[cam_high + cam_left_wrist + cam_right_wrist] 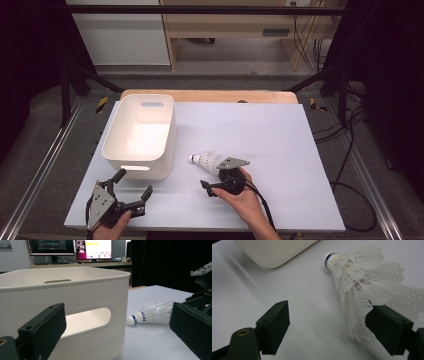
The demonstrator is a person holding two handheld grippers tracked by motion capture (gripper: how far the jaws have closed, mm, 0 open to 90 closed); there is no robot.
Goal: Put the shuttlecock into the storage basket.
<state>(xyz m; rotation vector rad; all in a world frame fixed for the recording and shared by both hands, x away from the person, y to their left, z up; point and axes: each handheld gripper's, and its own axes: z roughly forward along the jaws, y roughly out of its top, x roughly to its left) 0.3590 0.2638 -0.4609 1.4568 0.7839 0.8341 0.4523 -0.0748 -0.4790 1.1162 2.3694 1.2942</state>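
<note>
The shuttlecock (204,160) lies on its side on the white surface (280,150), just at 3 o'clock of the white bin (141,134): white plastic skirt, white cork with a blue band. The right claw (211,189) is spread, one pad beside the skirt's rim, nothing pinched. The left claw (133,185) is spread too.

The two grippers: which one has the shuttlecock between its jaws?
The right gripper, on the high view's right. The shuttlecock's feather skirt lies beside one of its open jaws. The left gripper stands apart, open, before the white bin.
</note>
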